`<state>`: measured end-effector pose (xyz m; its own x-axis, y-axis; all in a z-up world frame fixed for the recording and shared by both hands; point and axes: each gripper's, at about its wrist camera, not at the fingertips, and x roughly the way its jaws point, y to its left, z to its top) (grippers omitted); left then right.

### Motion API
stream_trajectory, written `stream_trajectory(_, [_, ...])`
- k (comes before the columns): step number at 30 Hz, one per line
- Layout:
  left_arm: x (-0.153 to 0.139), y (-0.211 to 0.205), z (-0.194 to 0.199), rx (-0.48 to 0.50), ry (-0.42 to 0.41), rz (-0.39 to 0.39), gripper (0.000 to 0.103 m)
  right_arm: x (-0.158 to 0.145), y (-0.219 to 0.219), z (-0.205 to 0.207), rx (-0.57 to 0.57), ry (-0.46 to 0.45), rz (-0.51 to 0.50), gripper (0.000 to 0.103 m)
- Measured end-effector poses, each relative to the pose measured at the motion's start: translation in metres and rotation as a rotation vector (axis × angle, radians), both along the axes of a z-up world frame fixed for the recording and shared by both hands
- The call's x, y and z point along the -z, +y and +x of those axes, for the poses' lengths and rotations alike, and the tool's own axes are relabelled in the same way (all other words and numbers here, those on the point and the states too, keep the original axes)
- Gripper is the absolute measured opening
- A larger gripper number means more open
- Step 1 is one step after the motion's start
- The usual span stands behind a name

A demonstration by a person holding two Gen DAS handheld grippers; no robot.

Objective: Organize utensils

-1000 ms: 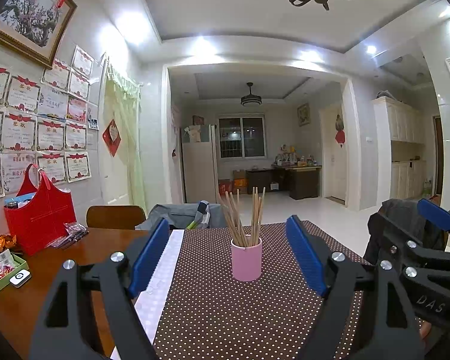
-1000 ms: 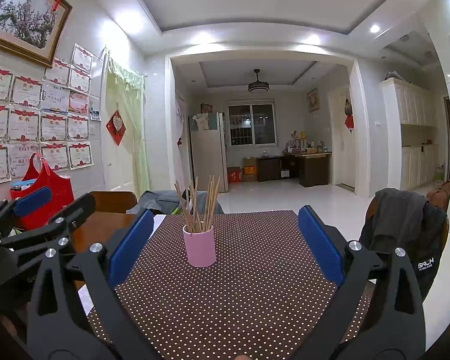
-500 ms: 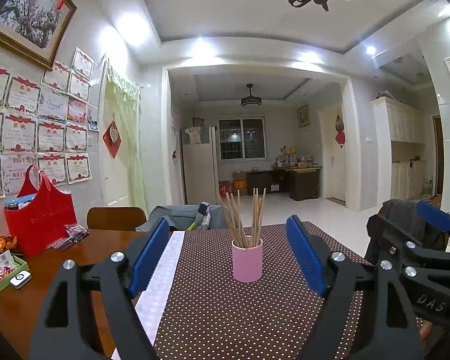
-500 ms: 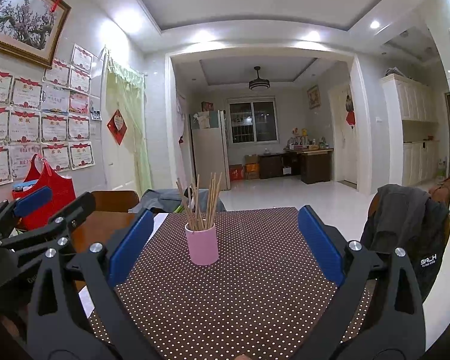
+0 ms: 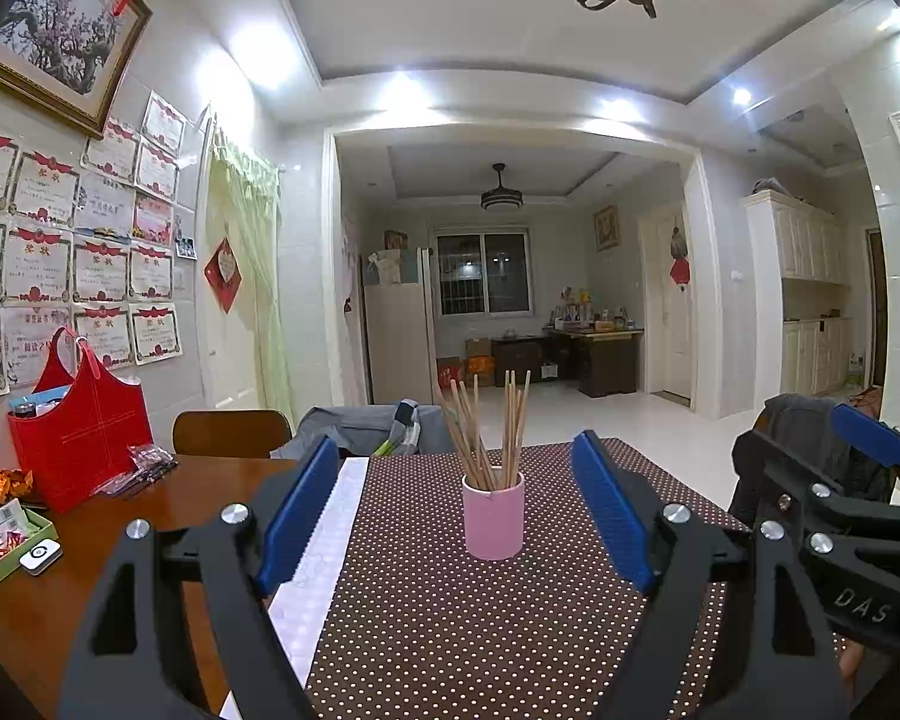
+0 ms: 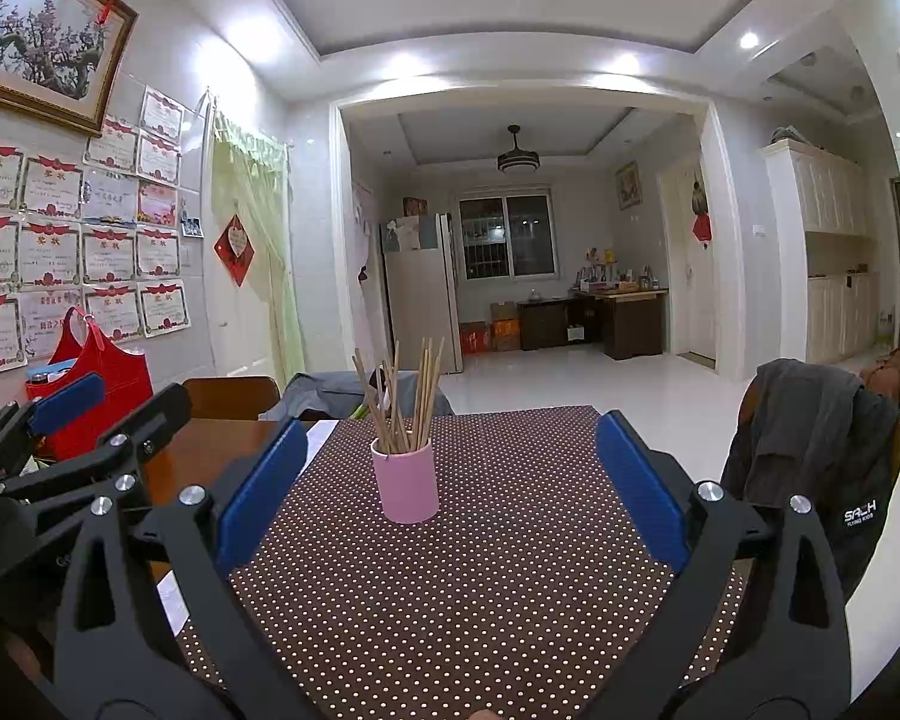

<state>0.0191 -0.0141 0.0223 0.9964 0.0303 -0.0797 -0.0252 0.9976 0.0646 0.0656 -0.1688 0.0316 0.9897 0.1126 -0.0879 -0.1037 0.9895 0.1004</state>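
A pink cup (image 5: 492,516) (image 6: 406,481) stands upright on the brown dotted tablecloth (image 5: 450,630) (image 6: 480,588), with several wooden chopsticks (image 5: 489,427) (image 6: 399,396) sticking out of it. My left gripper (image 5: 459,507) is open, held short of the cup with its blue pads on either side of the view. My right gripper (image 6: 450,495) is open too, and the cup sits left of its centre. Each gripper shows at the other view's edge: the right gripper (image 5: 858,480) and the left gripper (image 6: 84,414). Neither holds anything.
A red bag (image 5: 81,444) (image 6: 99,372), packets and a green tray (image 5: 6,552) sit on the bare wood at the left. A wooden chair (image 5: 231,432) stands behind the table, and a chair with a dark jacket (image 6: 810,450) at the right.
Both views have shifted only slightly; the cup sits a touch closer in the right wrist view. Both grippers stay open.
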Motion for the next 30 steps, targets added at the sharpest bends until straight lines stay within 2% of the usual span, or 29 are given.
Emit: stream_trajectory(30, [0.003,0.0014,0.0017,0.001,0.007,-0.003,0.079,0.0035,0.0086,-0.0038,-0.005,0.013,0.009,0.095])
